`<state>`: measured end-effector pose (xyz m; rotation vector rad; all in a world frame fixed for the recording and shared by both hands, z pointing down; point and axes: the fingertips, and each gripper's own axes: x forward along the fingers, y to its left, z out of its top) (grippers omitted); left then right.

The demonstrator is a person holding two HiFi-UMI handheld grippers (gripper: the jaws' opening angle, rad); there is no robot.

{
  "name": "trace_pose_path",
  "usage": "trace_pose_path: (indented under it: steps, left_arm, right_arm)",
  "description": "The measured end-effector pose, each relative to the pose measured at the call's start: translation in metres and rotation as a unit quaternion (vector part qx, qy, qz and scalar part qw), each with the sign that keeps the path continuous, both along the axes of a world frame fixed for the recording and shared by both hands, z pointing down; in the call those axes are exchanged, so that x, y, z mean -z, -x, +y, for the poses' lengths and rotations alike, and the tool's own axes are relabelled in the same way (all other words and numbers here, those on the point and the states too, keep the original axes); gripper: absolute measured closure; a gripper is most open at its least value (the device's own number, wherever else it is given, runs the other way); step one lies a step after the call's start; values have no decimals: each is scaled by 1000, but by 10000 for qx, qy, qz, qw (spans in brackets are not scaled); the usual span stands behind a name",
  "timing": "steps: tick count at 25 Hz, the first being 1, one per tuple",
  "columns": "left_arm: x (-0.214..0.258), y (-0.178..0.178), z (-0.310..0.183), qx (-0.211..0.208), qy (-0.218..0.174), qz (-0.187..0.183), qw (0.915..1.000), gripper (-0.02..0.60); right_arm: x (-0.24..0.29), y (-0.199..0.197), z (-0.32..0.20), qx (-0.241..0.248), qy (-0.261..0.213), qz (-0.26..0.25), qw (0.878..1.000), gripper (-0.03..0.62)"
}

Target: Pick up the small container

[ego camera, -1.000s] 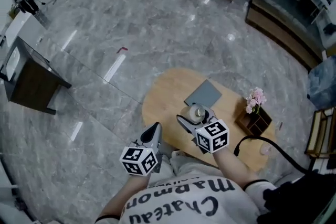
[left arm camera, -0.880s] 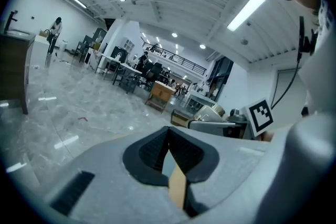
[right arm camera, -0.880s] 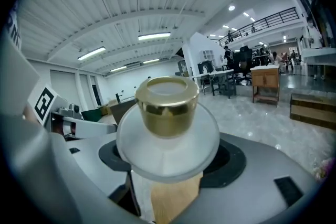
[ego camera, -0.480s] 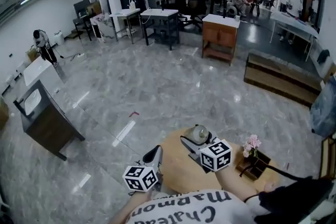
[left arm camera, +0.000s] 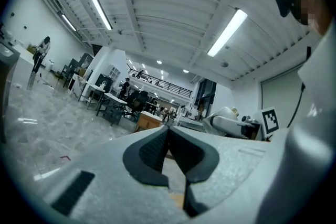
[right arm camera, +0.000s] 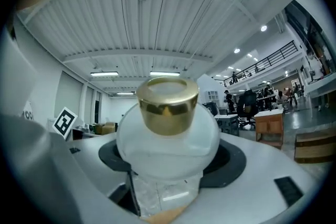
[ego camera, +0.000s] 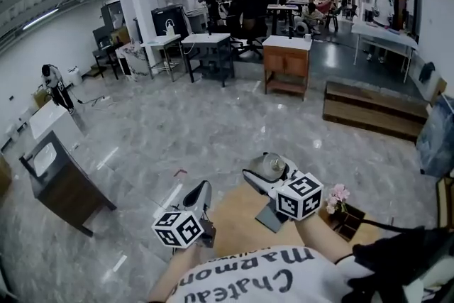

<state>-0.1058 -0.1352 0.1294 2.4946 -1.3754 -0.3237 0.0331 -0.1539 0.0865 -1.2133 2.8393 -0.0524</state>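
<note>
On the left, my left gripper hangs over the near-left edge of the pale oval wooden table. In the left gripper view its dark ribbed pads are pressed together with nothing between them, so that tong is clenched and empty. It plays no part in the hold.

Moving right, a flat grey rectangular mat lies on the table near its middle. Above the table, and clear of its top as far as I can judge, my right gripper is clamped on the small round frosted-white container with the shiny gold cap. The right gripper view shows the dark pads on either side of the bulging belly, with the cap pointing away from the camera toward the ceiling.

I read the container as glass or a hard glass-like plastic: stiff, small, probably light, and likely to chip or crack if it falls onto the table or the stone floor. The rounded, smooth body is the worry, since a curved surface can squirt out of flat pads. The widest part of the belly, just below the cap, is the place to grip, firmly but without crushing. I would not trust the cap as a hold; it may turn or come off.

At the table's right edge stands a small dark wooden box of pink flowers, well apart from the container
</note>
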Motion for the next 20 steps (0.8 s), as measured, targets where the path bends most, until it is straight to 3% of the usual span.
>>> trace_pose_path:
  steps: [7, 13, 20]
  left_arm:
    - [32, -17, 0, -430, -368, -305, 9979, 566]
    - [31, -21, -5, -457, -431, -397, 9972, 566]
    - [29, -26, -11, -429, -406, -415, 9974, 566]
  right_arm:
    - [30, -17, -6, -246, -206, -114, 9994, 266]
    - [23, -24, -10, -362, -120, -254, 9990, 266]
    - [15, -34, -15, -504, -85, -24, 9987, 265]
